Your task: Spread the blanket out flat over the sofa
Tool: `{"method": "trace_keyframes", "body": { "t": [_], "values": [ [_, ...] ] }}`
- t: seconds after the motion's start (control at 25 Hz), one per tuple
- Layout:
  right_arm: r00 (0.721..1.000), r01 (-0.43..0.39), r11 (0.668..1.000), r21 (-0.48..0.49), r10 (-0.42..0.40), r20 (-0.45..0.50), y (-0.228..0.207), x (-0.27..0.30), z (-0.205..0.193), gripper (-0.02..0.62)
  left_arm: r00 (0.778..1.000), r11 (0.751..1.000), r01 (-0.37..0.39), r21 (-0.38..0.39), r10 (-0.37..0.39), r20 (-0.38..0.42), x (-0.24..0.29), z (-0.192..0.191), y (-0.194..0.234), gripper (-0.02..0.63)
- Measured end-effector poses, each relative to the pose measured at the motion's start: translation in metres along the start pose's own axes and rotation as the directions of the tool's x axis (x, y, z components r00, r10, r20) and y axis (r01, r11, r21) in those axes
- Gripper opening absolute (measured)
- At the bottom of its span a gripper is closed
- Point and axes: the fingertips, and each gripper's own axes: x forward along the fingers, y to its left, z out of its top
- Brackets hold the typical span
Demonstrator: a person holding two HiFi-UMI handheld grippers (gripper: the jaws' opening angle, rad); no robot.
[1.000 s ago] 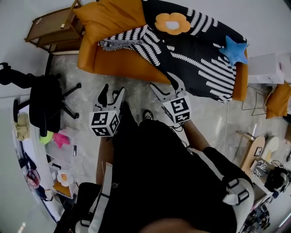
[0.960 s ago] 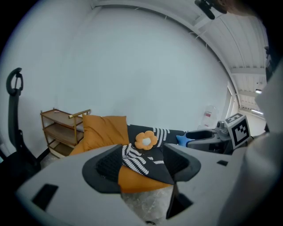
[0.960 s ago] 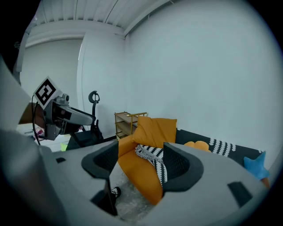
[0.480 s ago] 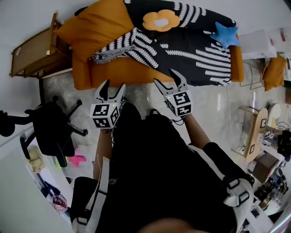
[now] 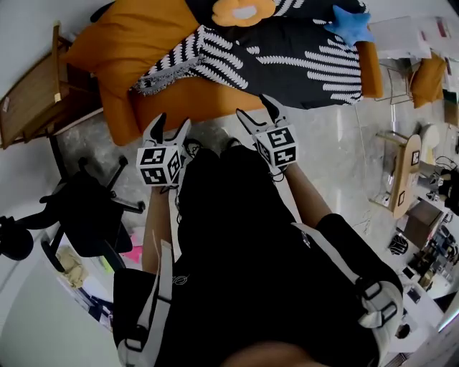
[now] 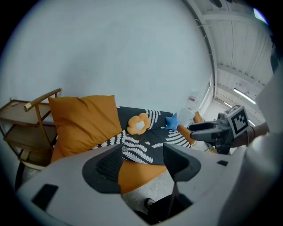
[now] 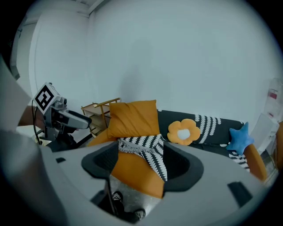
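Standing before orange fabric sofa (image 5: 179, 100), w/ both tongs up in air, well apart from it. Holding left tongs (image 5: 172, 123) w/ jaws wide apart, nothing betw. them, pointing twd. sofa front. Holding right tongs (image 5: 254, 107) near left one, jaws also wide & empty. Seeing black blanket w/ white leaf stripes (image 5: 301, 64) lying over seat & right part of sofa, hanging a bit over front edge, not flat yet: left fringed end bunched in folds just beside big orange square cushion (image 5: 136, 36). Seeing orange flower-shaped cushion (image 5: 242, 10) & blue star-shaped cushion (image 5: 349, 23) resting on blanket. Noting black office chair (image 5: 90, 218) on floor at left, wooden rack (image 5: 32, 107) near sofa's left end.
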Motion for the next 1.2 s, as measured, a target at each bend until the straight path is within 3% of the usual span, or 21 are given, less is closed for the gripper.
{"method": "trace_keyframes", "body": {
  "t": [0.12,0.28,0.68,1.0,1.2],
  "values": [
    [0.999,0.001,1.000,0.006,-0.001,-0.034,-0.001,0.014,-0.012,0.325,1.000,1.000,-0.002,-0.029,0.002,-0.009,0.012,-0.001,0.017,0.275],
    [0.999,0.005,1.000,-0.022,-0.006,-0.049,-0.011,0.035,-0.012,0.325,0.999,1.000,0.010,-0.011,-0.011,-0.043,0.042,0.001,0.026,0.275],
    [0.993,-0.010,0.998,0.059,0.016,-0.113,-0.078,0.105,-0.015,0.325,0.993,0.999,-0.004,-0.040,-0.001,-0.116,0.130,0.011,0.042,0.275],
    [0.988,-0.032,0.997,0.066,0.042,-0.150,-0.130,0.178,-0.038,0.325,0.987,0.999,-0.025,0.022,0.028,-0.158,0.211,0.021,0.070,0.275],
    [0.985,-0.028,0.989,0.147,0.052,-0.165,-0.161,0.220,-0.041,0.322,0.974,0.996,-0.002,0.091,0.023,-0.225,0.249,0.034,0.082,0.275]
  ]
}}
